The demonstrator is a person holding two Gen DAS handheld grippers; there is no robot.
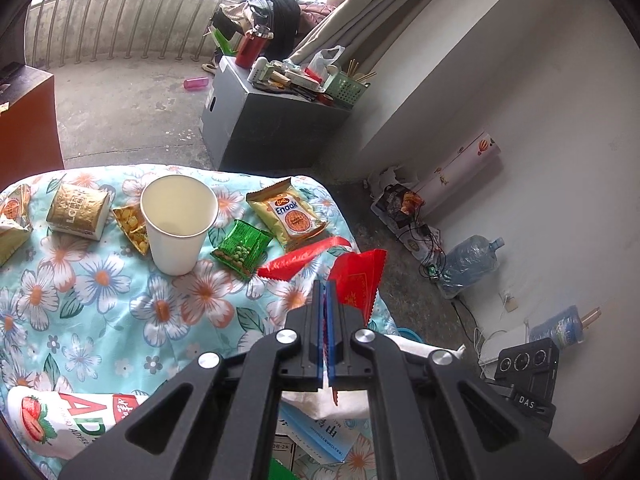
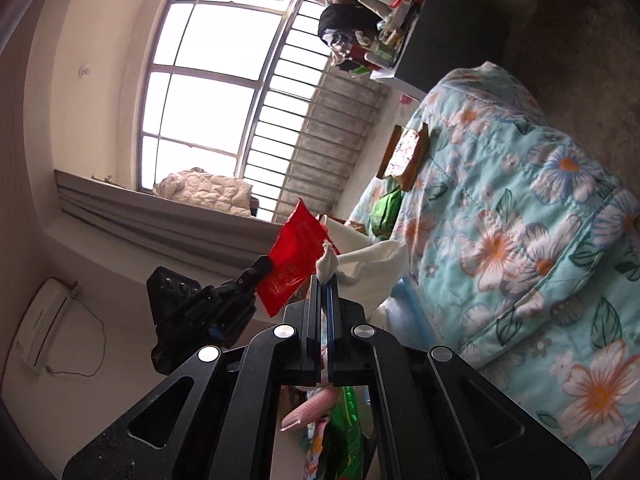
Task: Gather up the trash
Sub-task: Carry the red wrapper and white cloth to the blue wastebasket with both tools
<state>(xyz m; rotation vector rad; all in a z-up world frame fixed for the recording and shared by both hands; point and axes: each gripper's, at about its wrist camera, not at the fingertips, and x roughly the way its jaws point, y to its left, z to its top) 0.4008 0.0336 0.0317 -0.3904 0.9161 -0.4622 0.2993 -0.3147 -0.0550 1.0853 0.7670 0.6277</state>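
The left gripper pinches a red wrapper by one edge above the floral-covered table, so it may slip free. The right gripper, clamped on a white bag corner, risks letting the mouth sag shut.

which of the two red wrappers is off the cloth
The red wrapper clamped in the left tool; the other red wrapper lies flat beside the Enaak packet.

Black left gripper and right gripper: angular linkage arms with triangular cut-outs, round silver pivot screws, blue pads lining slim black fingers. Boxy black camera block with three round lenses, white "DAS" lettering beside it.
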